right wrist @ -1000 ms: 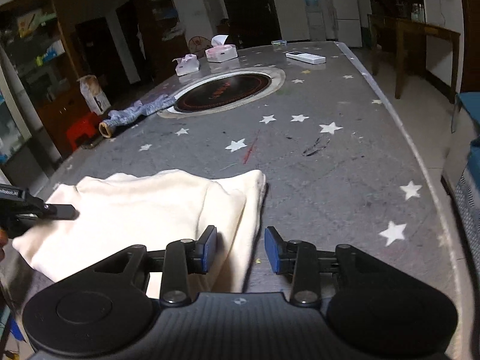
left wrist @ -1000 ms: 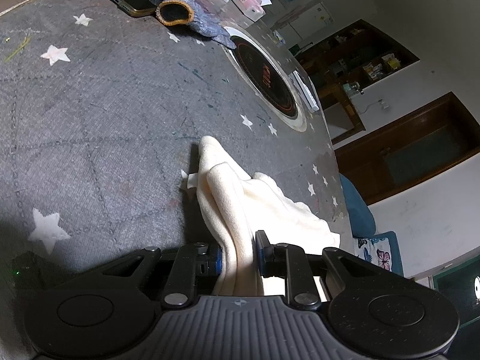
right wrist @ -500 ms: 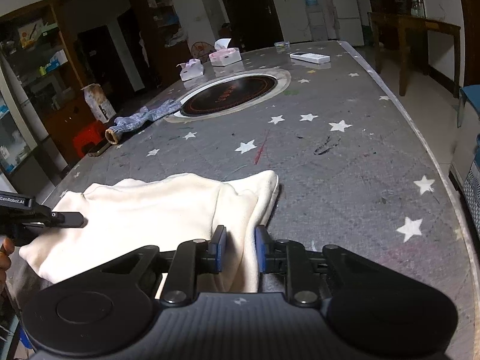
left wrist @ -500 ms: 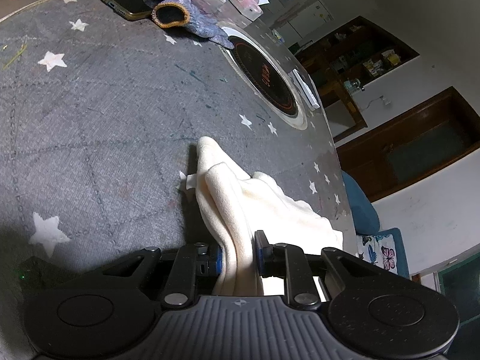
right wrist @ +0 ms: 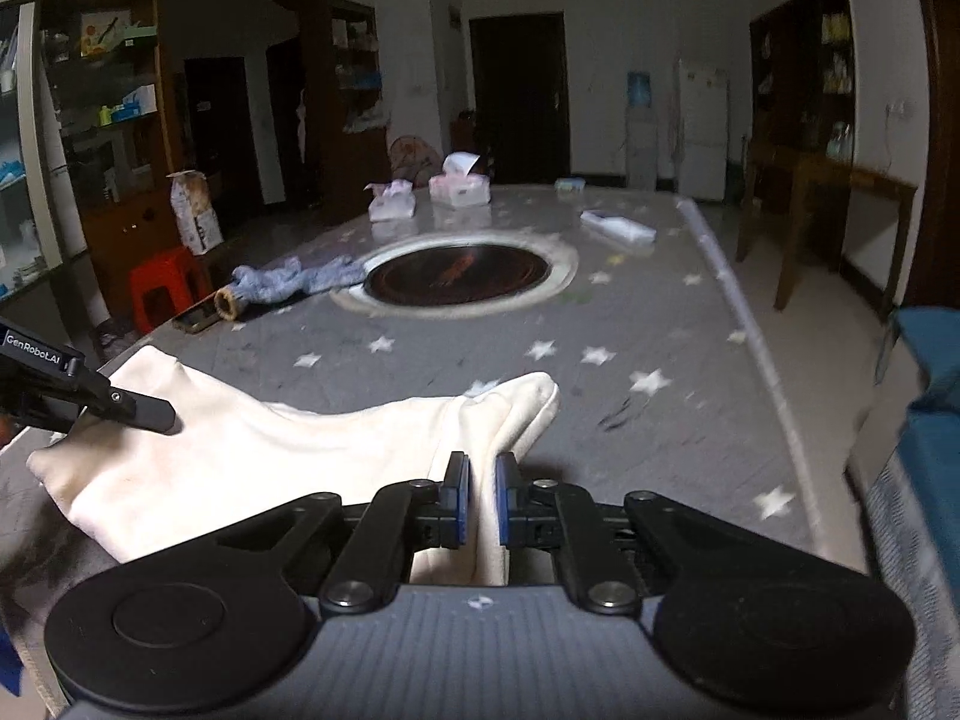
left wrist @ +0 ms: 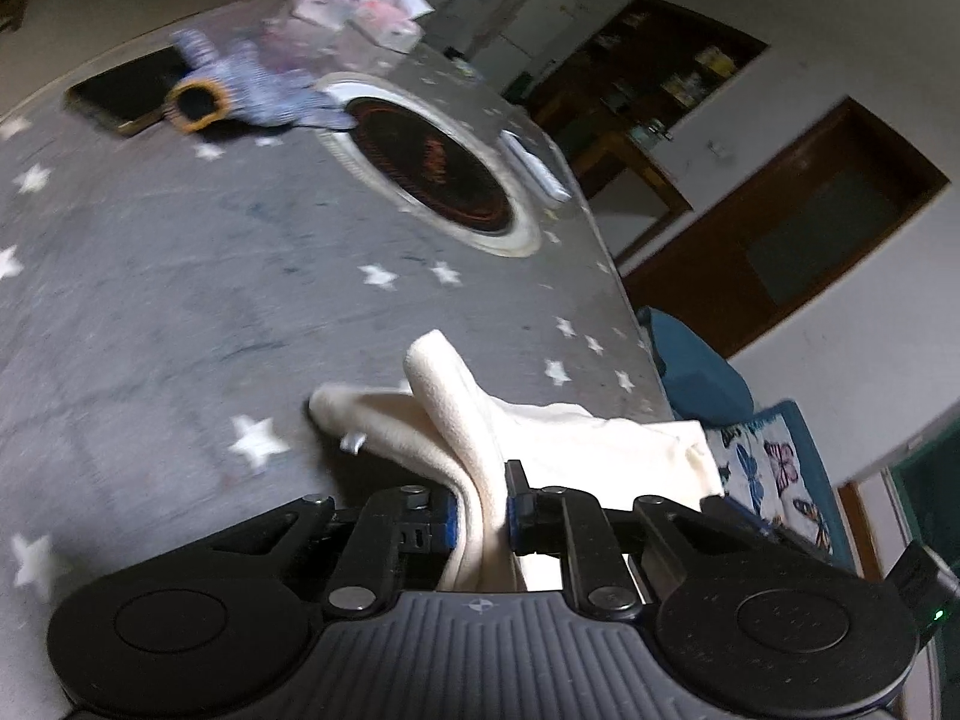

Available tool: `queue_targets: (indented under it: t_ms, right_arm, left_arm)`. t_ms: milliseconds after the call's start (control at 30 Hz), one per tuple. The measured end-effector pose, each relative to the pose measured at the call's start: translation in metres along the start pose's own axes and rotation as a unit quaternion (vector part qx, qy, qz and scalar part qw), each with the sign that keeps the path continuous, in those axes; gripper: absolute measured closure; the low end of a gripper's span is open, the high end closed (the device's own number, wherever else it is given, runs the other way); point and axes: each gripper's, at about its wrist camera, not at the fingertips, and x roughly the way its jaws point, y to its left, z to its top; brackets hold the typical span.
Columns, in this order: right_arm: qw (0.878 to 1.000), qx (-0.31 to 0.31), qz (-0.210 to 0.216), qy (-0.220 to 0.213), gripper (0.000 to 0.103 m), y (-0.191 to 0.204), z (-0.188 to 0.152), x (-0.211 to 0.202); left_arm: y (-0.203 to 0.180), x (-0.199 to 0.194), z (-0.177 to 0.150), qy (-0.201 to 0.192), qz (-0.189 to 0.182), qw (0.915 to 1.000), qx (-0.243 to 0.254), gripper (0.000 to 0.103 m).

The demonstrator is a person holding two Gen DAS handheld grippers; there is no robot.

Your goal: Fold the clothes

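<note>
Both of my hand-held grippers have come up off the counter (right wrist: 690, 312) since a second ago, and the cream garment (right wrist: 270, 450) has come up with them: its near edge now hangs in a raised ridge instead of lying flat. My right hand-held gripper (right wrist: 478, 495), which stood open beside the cloth then, is now shut on a fold of it, the blue pads pressing cream fabric from either side. My left hand-held gripper (left wrist: 480, 504) is closing further, with a thick pleat of the same garment pinched between its pads. I judge this as the lift that starts a fold: two corners held, ready to be carried over the rest of the cloth, which lies on the near part of the starred grey counter.

From the right wrist view I can see the whole span of the garment, stretched between the two grips, with the left gripper's dark finger coming in at the left edge. That view also shows the far corner of the cloth resting on the counter. The left wrist view gives me only the bunched end in close-up, but it shows a phone (left wrist: 120, 93) and a blue knitted glove (left wrist: 240, 96) far across the counter, well clear of my path.
</note>
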Motion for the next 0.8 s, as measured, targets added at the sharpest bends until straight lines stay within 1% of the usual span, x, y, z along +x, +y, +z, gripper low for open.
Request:
queue_targets:
  t_ms: [233, 300, 333, 433, 533, 633, 800]
  right_arm:
    - [0.998, -0.008, -0.05, -0.021, 0.095, -0.025, 0.014, -0.027]
    - [0.997, -0.009, -0.067, -0.029, 0.099, -0.035, 0.017, -0.034]
    - [0.997, -0.009, -0.076, -0.032, 0.103, -0.04, 0.018, -0.038]
    - [0.995, 0.008, -0.093, -0.037, 0.103, -0.059, 0.021, -0.044]
    - [0.994, 0.027, -0.1, -0.035, 0.103, -0.074, 0.018, -0.047]
    - [0.995, 0.048, -0.084, -0.021, 0.103, -0.085, 0.007, -0.046]
    - [0.996, 0.069, -0.052, 0.018, 0.095, -0.089, -0.016, -0.023]
  left_arm:
    - [-0.044, 0.023, 0.013, 0.011, -0.021, 0.9987, 0.044, 0.088]
    - [-0.056, 0.03, 0.016, 0.012, -0.026, 0.9982, 0.054, 0.088]
    - [-0.062, 0.034, 0.018, 0.012, -0.026, 0.9979, 0.059, 0.088]
    - [-0.078, 0.048, 0.021, 0.024, -0.031, 0.9967, 0.072, 0.088]
    - [-0.087, 0.058, 0.016, 0.03, -0.02, 0.9956, 0.087, 0.088]
    - [-0.086, 0.058, 0.014, 0.031, -0.013, 0.9954, 0.089, 0.088]
    - [-0.076, 0.056, 0.015, 0.031, 0.01, 0.9963, 0.08, 0.088]
